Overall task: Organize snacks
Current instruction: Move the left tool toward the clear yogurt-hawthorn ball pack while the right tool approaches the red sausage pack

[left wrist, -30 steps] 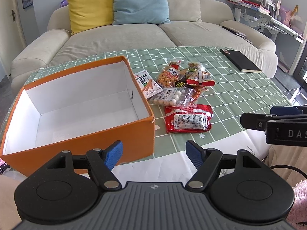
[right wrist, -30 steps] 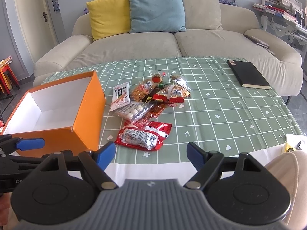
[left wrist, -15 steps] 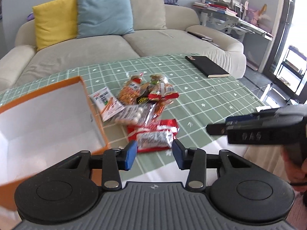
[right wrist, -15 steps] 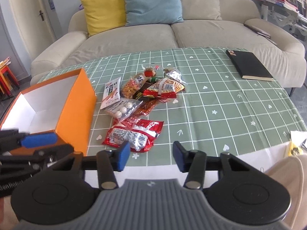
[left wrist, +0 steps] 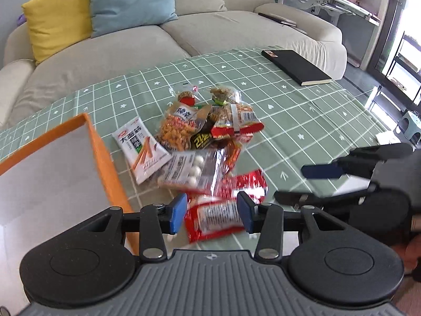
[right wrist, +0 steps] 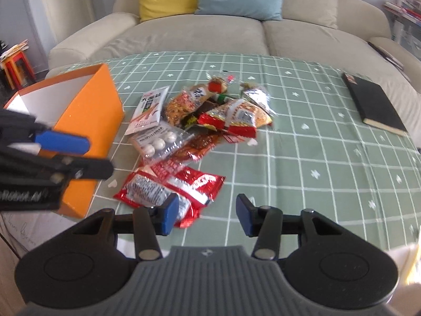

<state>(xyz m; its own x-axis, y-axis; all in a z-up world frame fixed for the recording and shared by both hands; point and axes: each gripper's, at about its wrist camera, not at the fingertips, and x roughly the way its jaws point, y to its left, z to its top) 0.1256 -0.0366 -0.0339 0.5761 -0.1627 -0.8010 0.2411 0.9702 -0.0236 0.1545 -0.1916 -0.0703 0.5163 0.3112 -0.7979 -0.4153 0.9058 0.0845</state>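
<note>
l. gripper point(left wrist: 211, 212): jaws spread, nothing pinched; blue pads are seen either side of the red snack packet point(left wrist: 219, 210), which lies flat on the table w/ no contact visible. r. gripper point(right wrist: 206, 216): jaws likewise spread, nothing held; its l. pad is seen over the near corner of the same red packet, the r. pad over bare cloth. each gripper is seen side-on in the other's view.

snack pile is located mid-table on the green checked tablecloth point(right wrist: 315, 152). past the red packet: a clear pack of white balls point(right wrist: 158, 142), a white stick-snack pouch point(right wrist: 148, 109) nearest the box, an orange-yellow crisps bag point(right wrist: 184, 102), a red-edged nut bag point(right wrist: 236, 117), plus small packs behind; most overlap.

orange box point(right wrist: 89, 121), white inside, is placed just l. of the pile, open top up. no snacks are seen in the visible part.

black notebook point(right wrist: 373, 102) is placed well apart at far r. sofa point(left wrist: 118, 50) w/ yellow & blue cushions is seen behind.
</note>
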